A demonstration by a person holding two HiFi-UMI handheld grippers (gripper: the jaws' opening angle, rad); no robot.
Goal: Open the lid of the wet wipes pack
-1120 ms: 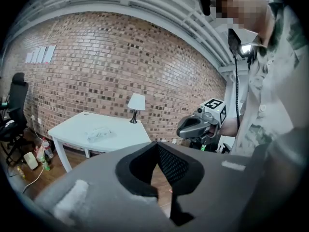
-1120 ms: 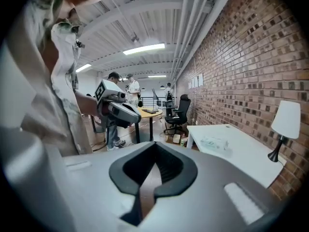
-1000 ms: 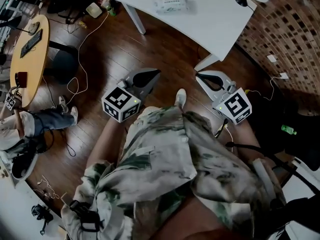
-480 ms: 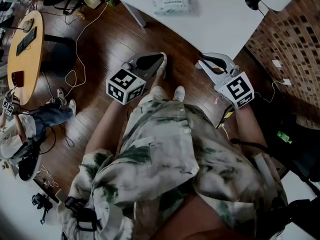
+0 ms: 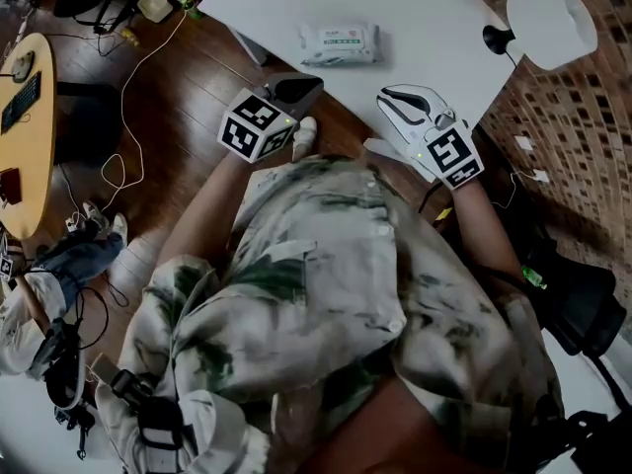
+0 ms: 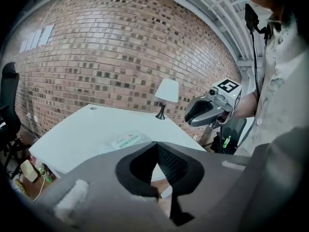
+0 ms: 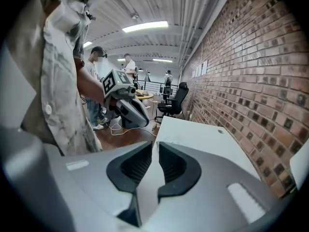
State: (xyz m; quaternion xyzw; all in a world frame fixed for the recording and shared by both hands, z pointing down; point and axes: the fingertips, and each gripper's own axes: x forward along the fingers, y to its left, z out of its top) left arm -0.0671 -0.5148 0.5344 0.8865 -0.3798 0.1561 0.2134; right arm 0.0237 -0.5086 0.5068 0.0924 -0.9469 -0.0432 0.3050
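Note:
The wet wipes pack (image 5: 339, 42), white with green print, lies flat on the white table (image 5: 434, 28), lid down. In the left gripper view the pack (image 6: 126, 140) shows just beyond the jaws. My left gripper (image 5: 314, 83) hovers at the table's near edge, a short way below and left of the pack, shut with nothing in it. To its right, my right gripper (image 5: 387, 95) hangs over the table's near edge, below and right of the pack. Its jaws stand almost together with only a thin slit, holding nothing. Neither gripper touches the pack.
A white lamp (image 5: 548, 23) on a black base stands at the table's right end, by the brick wall (image 5: 583, 117). Cables (image 5: 128, 156) trail over the wooden floor at left. A round yellow table (image 5: 20, 136) stands far left. People and office chairs (image 7: 174, 103) show behind.
The person has come closer to the white table. Both grippers have risen from over the floor to the table's near edge, so the pack now lies closer to them.

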